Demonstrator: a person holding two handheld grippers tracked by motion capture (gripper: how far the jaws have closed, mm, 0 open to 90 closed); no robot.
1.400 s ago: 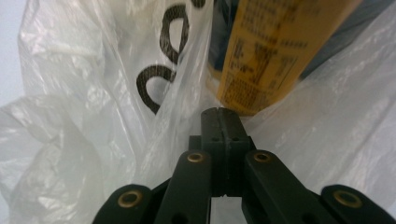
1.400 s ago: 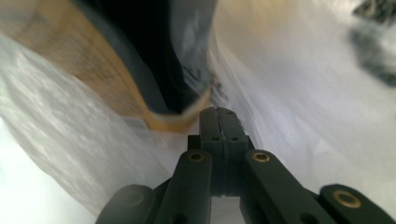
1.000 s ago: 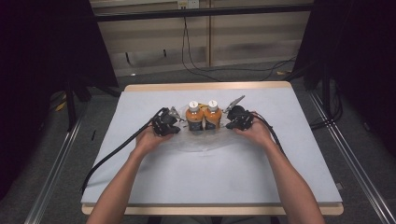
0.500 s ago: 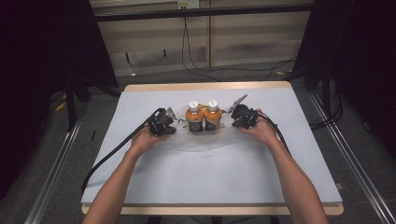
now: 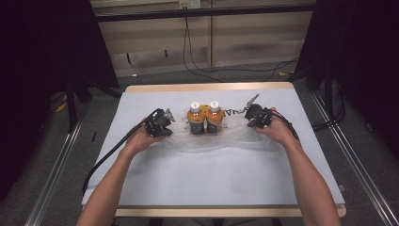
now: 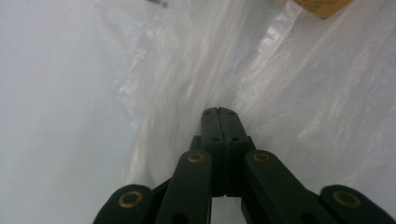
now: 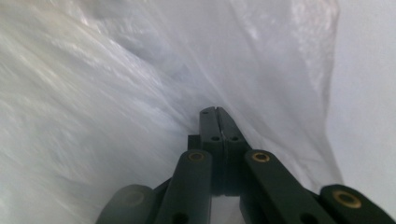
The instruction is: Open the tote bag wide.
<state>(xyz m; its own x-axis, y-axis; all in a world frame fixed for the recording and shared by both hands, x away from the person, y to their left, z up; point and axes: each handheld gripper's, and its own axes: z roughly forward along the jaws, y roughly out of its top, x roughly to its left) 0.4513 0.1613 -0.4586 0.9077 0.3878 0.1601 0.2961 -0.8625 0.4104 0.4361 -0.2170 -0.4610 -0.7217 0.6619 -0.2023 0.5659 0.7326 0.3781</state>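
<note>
Two orange bottles with white caps (image 5: 195, 120) (image 5: 214, 117) stand side by side at the table's middle, on or inside a clear plastic bag (image 5: 226, 137). Left of the bottles, my left gripper (image 5: 169, 124) is shut on the bag's film. In the left gripper view its jaws (image 6: 218, 112) are pressed together with the plastic (image 6: 289, 84) pinched between them, and a corner of an orange label (image 6: 322, 4) shows at the top. My right gripper (image 5: 249, 121), to the right of the bottles, is shut on the bag's other side. Its jaws (image 7: 215, 111) pinch the stretched film (image 7: 116, 93).
The white-covered table (image 5: 211, 183) has a wooden edge. A black cable (image 5: 108, 155) trails from the left gripper off the table's left side. Metal rails (image 5: 350, 165) run along the floor on both sides, and cables lie on the floor behind.
My right hand has moved to the right, away from the bottles, drawing the bag's film out with it. The left hand has stayed put.
</note>
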